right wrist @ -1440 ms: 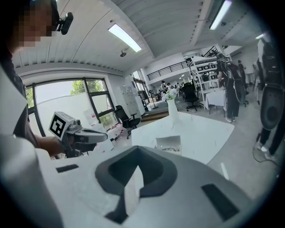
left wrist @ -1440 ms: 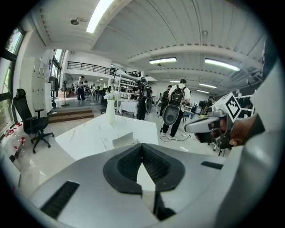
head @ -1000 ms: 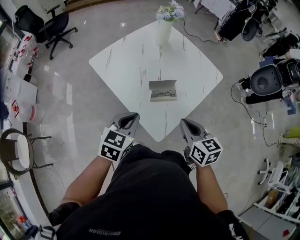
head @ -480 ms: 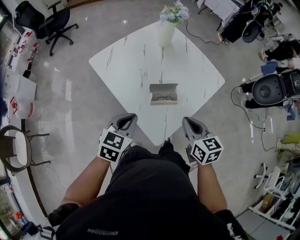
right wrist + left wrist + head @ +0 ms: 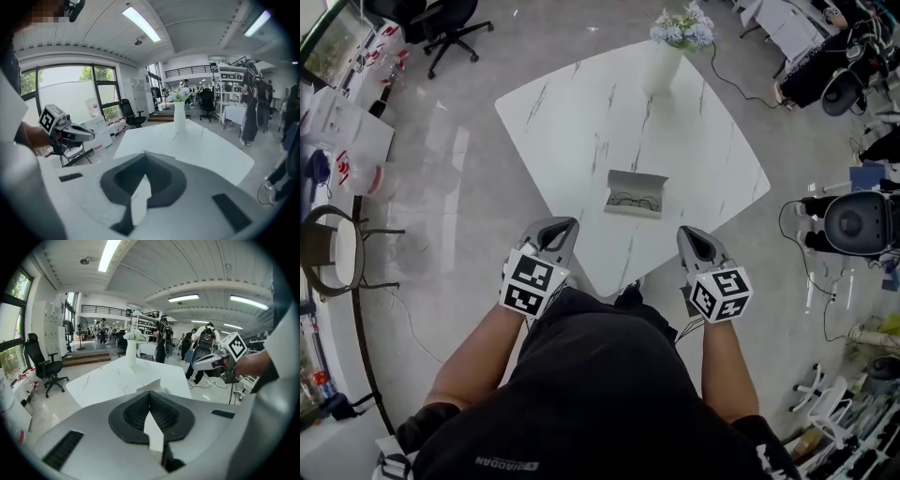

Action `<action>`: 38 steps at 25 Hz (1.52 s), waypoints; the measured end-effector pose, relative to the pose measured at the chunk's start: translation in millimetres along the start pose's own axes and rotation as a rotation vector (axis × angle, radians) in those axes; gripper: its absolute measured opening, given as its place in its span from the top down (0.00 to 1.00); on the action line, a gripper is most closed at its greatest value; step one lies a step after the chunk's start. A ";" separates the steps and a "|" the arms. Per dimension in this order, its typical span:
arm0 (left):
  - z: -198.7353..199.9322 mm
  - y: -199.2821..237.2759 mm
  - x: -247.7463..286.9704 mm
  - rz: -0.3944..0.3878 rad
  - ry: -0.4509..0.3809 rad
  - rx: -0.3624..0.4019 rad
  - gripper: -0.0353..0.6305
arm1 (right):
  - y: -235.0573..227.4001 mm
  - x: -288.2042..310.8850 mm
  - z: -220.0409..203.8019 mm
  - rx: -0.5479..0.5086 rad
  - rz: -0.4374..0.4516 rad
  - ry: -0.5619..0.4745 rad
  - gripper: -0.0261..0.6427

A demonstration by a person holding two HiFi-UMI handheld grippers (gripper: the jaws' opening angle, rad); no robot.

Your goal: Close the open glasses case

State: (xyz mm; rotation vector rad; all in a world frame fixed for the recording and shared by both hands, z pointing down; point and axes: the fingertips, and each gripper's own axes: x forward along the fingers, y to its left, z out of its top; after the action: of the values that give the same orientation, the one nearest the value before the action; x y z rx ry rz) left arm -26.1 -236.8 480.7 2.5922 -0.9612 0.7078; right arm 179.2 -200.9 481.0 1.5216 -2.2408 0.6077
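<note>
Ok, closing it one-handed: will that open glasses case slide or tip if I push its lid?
Probably slides: the glasses case looks small and light on a glossy marble-look table. Its upright lid seems stiff, likely hinging down.

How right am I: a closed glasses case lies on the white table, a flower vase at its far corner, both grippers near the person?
One slip: the glasses case is open, lid raised, as the head view shows. The table, flower vase, left gripper and right gripper are as you say.
</note>
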 end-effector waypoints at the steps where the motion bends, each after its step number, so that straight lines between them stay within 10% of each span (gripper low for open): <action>1: 0.7 -1.6 3.5 0.011 0.001 0.000 0.94 | -3.0 2.6 1.7 -0.012 0.013 -0.003 0.97; 18: 28.2 -23.8 31.5 0.109 -0.021 0.020 0.83 | -25.9 20.7 18.6 -0.112 0.151 -0.031 0.85; 38: 23.9 -22.7 32.6 0.087 -0.006 0.062 0.83 | -33.3 20.1 21.9 -0.137 0.103 -0.033 0.85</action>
State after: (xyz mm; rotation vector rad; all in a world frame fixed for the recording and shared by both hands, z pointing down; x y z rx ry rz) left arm 18.8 -247.4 476.0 2.6209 -1.0764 0.7638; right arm 201.9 -239.2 477.8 1.3669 -2.3452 0.4508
